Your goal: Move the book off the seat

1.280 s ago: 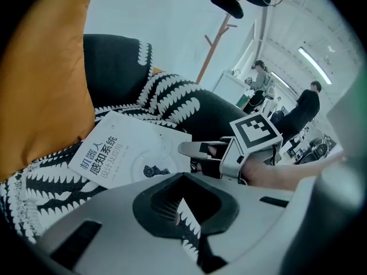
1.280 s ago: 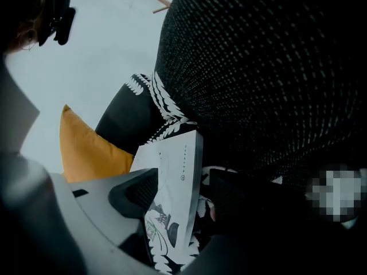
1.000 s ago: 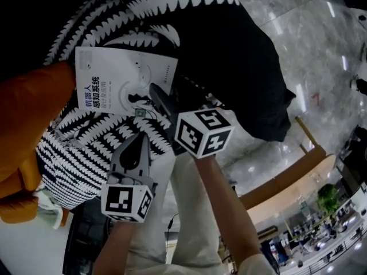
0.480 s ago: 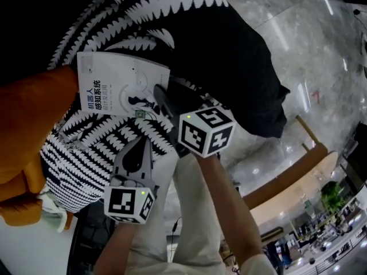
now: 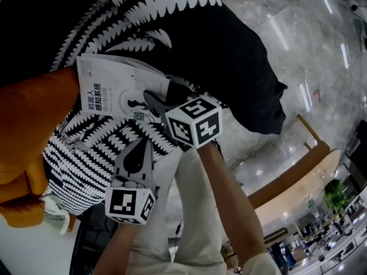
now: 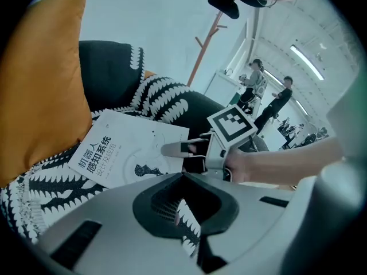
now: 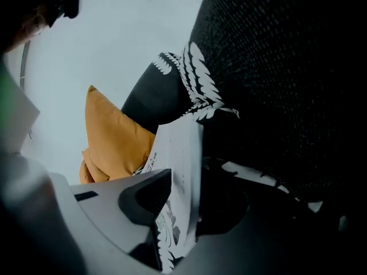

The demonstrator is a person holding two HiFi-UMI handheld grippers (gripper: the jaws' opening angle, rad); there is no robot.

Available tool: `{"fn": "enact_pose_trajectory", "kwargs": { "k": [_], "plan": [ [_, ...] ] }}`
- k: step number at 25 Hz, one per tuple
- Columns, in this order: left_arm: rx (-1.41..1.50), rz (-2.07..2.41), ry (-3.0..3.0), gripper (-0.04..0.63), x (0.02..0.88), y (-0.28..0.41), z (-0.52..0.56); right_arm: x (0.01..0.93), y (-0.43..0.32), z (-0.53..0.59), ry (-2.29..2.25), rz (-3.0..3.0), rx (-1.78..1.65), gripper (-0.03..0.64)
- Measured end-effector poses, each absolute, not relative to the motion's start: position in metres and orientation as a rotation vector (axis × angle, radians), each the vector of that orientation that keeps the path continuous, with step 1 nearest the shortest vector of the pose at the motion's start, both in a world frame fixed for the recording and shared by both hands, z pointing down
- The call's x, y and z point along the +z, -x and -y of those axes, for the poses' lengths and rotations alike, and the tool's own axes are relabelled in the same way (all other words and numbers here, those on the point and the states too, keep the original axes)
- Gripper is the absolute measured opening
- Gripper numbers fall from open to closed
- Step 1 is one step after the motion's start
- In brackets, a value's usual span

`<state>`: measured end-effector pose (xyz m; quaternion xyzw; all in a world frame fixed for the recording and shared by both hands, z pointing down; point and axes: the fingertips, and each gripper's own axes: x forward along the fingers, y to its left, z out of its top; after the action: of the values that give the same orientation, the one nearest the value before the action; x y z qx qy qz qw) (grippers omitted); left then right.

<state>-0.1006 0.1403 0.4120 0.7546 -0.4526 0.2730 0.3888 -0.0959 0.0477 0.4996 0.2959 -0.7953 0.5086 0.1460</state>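
Observation:
A white book (image 5: 114, 87) with dark print lies on the black-and-white patterned seat (image 5: 97, 148), against an orange cushion (image 5: 28, 130). My right gripper (image 5: 152, 99) is shut on the book's near right edge, which is raised a little off the seat. Its jaws closed down within the last second and have just eased slightly wider, with the book still between them. In the right gripper view the book (image 7: 179, 159) stands edge-on between the jaws of my right gripper (image 7: 182, 182). My left gripper (image 5: 137, 149) hovers shut and empty over the seat, short of the book (image 6: 132, 150).
The orange cushion (image 6: 40, 85) bounds the book's left side. A black cover (image 5: 223, 56) drapes the chair's right part. Polished stone floor (image 5: 321, 67) and a wooden bench (image 5: 292, 176) lie to the right. People (image 6: 255, 82) stand far off.
My right gripper has closed onto the book's right edge, rolled, and lifted that edge slightly. The left gripper has stayed where it was.

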Motion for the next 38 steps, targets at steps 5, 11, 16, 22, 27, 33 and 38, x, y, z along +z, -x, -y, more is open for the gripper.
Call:
{"fn": "enact_pose_trajectory", "kwargs": {
  "k": [5,11,16,22,27,33,38],
  "plan": [
    [0.707,1.145,-1.928,0.008,0.408,0.102,-0.139,0.516,0.11,-0.035,-0.856,2.247,1.473,0.111],
    [0.709,1.152,-1.934,0.008,0.401,0.106,-0.135,0.499,0.116,-0.043,-0.845,2.3,1.429,0.049],
    [0.719,1.172,-1.94,0.008,0.393,0.106,-0.132,0.489,0.115,-0.059,-0.871,2.29,1.522,0.048],
    [0.728,1.183,-1.939,0.008,0.388,0.106,-0.132,0.471,0.113,-0.07,-0.883,2.302,1.619,0.046],
    [0.732,1.206,-1.921,0.008,0.404,0.111,-0.127,0.477,0.121,-0.08,-0.865,2.294,1.726,0.046],
    [0.697,1.231,-1.924,0.008,0.407,0.173,-0.11,0.469,0.193,-0.068,-0.828,2.338,1.739,0.046],
    [0.721,1.234,-1.936,0.008,0.377,0.174,-0.102,0.426,0.186,-0.057,-0.827,2.394,1.757,0.046]
  ]
}}
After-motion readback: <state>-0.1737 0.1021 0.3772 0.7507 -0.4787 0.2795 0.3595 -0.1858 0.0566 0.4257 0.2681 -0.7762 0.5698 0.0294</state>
